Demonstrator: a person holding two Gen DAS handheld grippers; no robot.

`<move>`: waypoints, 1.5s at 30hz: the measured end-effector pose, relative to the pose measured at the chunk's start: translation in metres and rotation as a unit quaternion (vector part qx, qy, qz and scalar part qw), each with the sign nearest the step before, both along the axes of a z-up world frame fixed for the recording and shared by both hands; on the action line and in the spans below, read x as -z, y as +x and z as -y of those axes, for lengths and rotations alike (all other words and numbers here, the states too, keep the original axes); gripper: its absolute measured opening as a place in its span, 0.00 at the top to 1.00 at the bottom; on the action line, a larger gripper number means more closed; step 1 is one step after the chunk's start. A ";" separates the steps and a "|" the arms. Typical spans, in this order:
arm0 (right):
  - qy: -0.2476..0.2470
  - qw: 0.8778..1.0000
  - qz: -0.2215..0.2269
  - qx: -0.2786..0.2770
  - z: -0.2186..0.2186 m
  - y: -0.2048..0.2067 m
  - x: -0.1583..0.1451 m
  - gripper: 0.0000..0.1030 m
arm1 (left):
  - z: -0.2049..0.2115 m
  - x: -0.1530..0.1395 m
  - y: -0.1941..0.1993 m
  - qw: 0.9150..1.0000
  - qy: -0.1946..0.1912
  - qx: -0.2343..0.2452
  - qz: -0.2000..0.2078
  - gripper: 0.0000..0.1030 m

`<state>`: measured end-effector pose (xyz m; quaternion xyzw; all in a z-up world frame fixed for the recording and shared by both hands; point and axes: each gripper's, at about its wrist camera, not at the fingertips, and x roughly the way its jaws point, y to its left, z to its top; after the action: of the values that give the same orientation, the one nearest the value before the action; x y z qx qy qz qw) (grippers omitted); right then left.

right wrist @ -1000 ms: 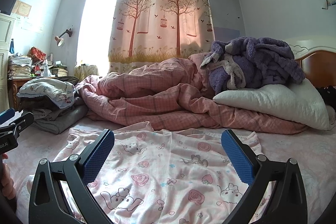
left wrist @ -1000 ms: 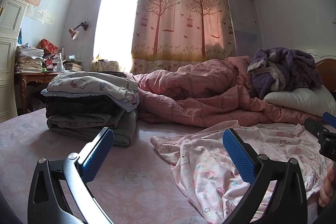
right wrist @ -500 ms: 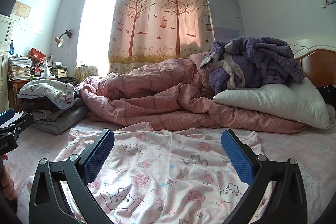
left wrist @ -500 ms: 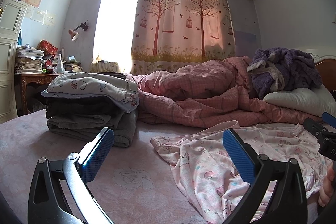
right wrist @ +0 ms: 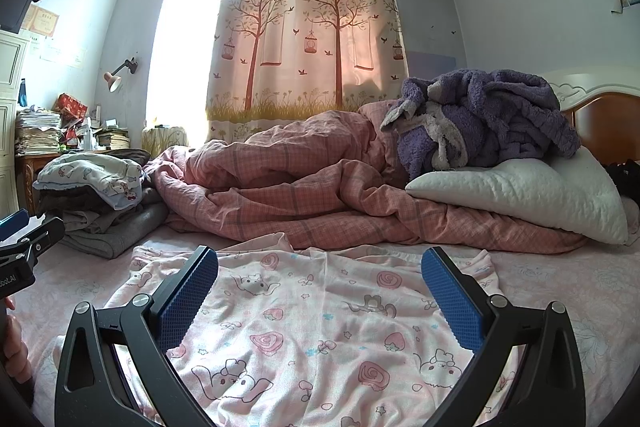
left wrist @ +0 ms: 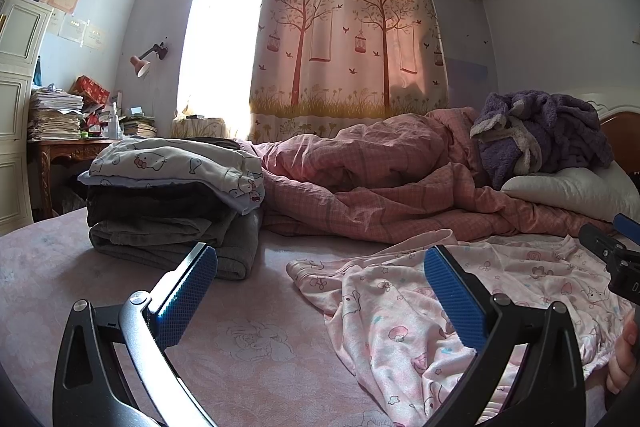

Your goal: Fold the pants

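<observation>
pre-fold stage: pink pants lying rumpled on the bed, nothing being gripped.
left gripper and right gripper both hovering spread wide; next, likely pinching the edge at 12 o'clock.

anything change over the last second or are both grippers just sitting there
Nothing visibly changed. The left gripper and right gripper hover open as before, gripping nothing, and the pink pants lie spread and unfolded on the bed beside the folded stack.

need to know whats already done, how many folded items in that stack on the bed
4 visible in the folded stack: cartoon-print piece on top, dark one beneath, grey-brown one, grey at the bottom. Thin layers may be hidden.
</observation>
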<state>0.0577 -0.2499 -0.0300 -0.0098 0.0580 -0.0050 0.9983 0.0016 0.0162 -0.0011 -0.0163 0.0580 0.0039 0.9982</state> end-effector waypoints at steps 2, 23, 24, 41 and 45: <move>0.000 1.000 0.000 0.000 0.000 0.000 0.000 0.01 | 0.000 0.000 -0.001 1.000 -0.001 0.003 0.003 0.00; -0.015 1.000 0.003 0.003 -0.009 -0.004 -0.003 0.01 | 0.000 -0.001 -0.013 0.999 0.000 0.014 0.038 0.00; -0.018 1.000 0.004 0.001 -0.012 -0.004 -0.004 0.01 | 0.000 0.000 -0.013 0.999 0.001 0.015 0.038 0.00; 0.002 0.999 -0.023 -0.032 -0.011 0.006 0.001 0.01 | 0.004 0.000 -0.016 0.999 0.001 0.022 0.042 0.00; 0.006 0.999 -0.023 -0.027 -0.009 0.006 0.002 0.01 | 0.005 0.000 -0.017 0.999 0.005 0.022 0.048 0.00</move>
<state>0.0641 -0.2409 -0.0319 -0.0050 0.0809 0.0228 0.9965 -0.0152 0.0114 -0.0013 -0.0104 0.0098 -0.0188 0.9997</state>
